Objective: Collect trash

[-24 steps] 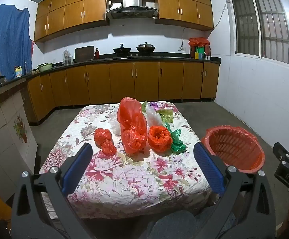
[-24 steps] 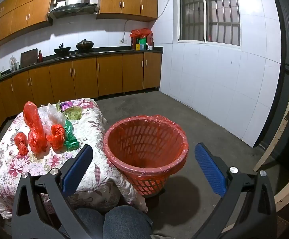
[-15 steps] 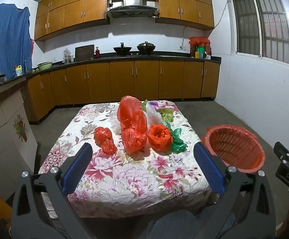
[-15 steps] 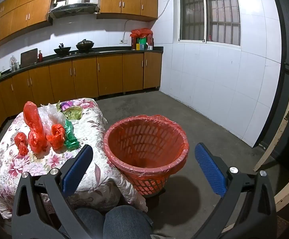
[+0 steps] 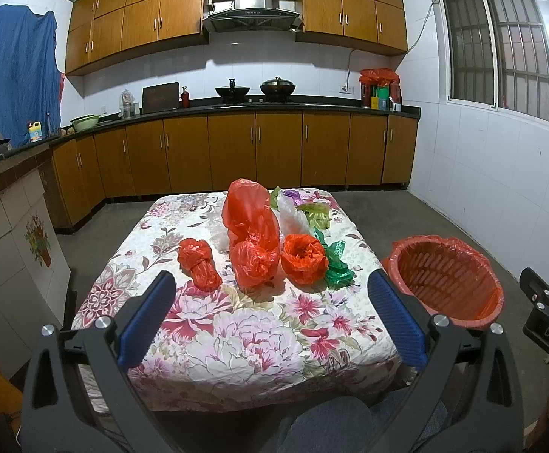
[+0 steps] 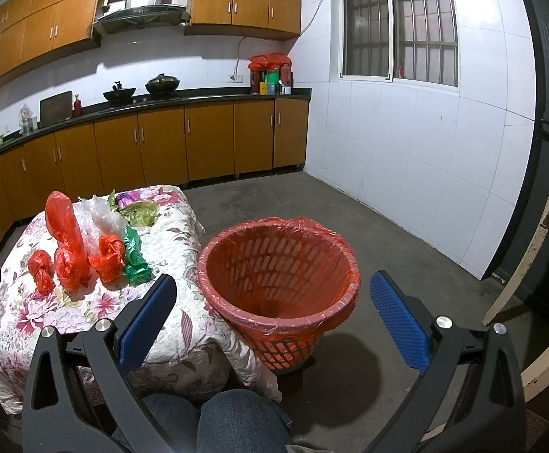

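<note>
A floral-clothed counter (image 5: pixel 259 332) stands on a concrete floor amid wooden kitchen cabinets (image 5: pixel 236 154). Crumpled red plastic bags (image 5: pixel 253 241) and a green one (image 5: pixel 336 264) lie mid-counter. The latticed, red-lined trash basket (image 6: pixel 280 283) stands right. Left claw (image 5: pixel 270 317) and right claw (image 6: pixel 274 313) gape, empty.

The tablecloth (image 5: pixel 259 339) is white with pink and red flowers. On it lie 4 red plastic bags, the tallest (image 5: pixel 249 215) translucent, plus a green bag (image 5: pixel 336 264), an olive one (image 5: pixel 317 216) and a purple one (image 6: pixel 127 199). The red basket (image 6: pixel 280 264) has a red liner. Gripper pads (image 5: pixel 146 324) are blue.
</note>
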